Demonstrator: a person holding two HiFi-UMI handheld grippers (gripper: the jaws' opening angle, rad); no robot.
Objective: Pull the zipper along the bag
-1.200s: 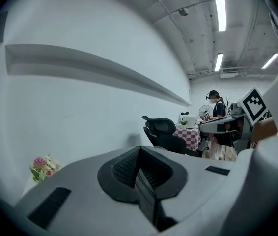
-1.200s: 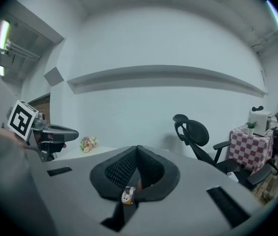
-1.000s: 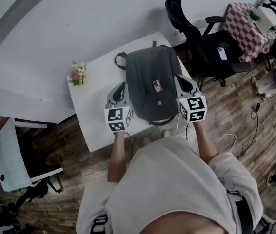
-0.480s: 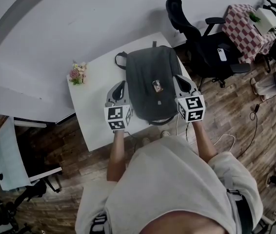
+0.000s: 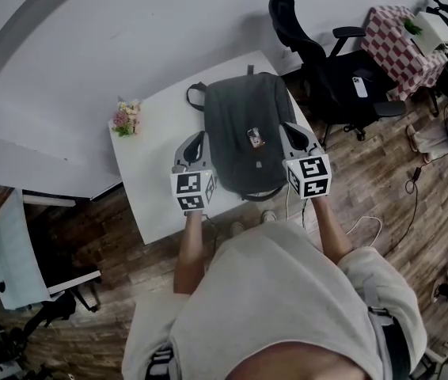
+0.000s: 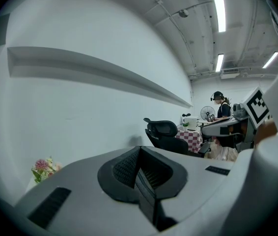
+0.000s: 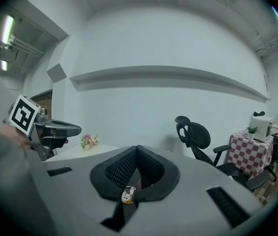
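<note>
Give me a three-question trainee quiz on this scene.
1. True or false: the backpack lies on the white table.
2. What stands at the table's far left corner? A) flowers B) a mug C) a lamp
3. Fill in: the left tongs and the right tongs are both ____.
Key: 1 true; 2 A; 3 shut.

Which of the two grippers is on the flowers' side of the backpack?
The left gripper, by the backpack's left edge, nearer the flowers; the right gripper is by the opposite edge, nearer the office chair.
</note>
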